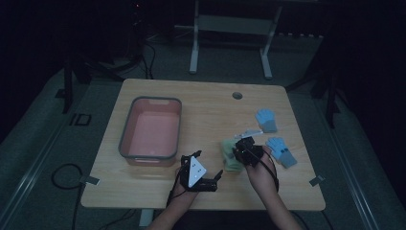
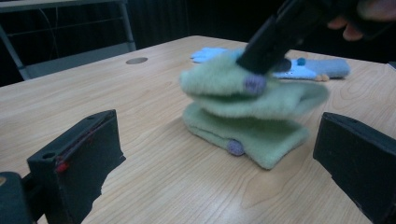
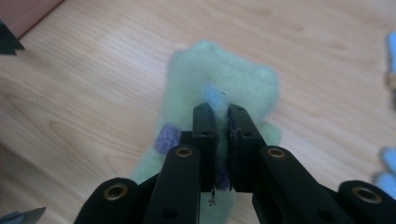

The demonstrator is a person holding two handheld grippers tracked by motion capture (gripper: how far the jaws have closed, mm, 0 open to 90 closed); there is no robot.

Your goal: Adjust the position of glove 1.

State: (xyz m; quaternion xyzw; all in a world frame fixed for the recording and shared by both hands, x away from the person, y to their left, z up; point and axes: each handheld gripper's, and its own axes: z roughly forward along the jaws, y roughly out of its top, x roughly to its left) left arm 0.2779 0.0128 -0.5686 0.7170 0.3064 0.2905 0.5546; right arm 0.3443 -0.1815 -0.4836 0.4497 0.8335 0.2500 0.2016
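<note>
Two pale green fleece gloves with purple dots sit near the table's front middle. The lower green glove [image 2: 254,137] lies flat on the wood. The upper green glove [image 2: 219,84] [image 3: 210,74] [image 1: 231,154] hangs folded just above it, pinched in my right gripper [image 3: 223,122] [image 1: 243,149] [image 2: 261,58], which is shut on its fabric. My left gripper [image 1: 208,165] [image 2: 215,154] sits low by the front edge, pointing at the gloves, its jaws spread wide with nothing between them.
A pink bin with a grey rim [image 1: 126,128] stands at the left of the table. Two blue gloves [image 1: 266,120] [image 1: 282,151] lie to the right of the green ones. A round cable hole [image 1: 237,95] is at the far edge.
</note>
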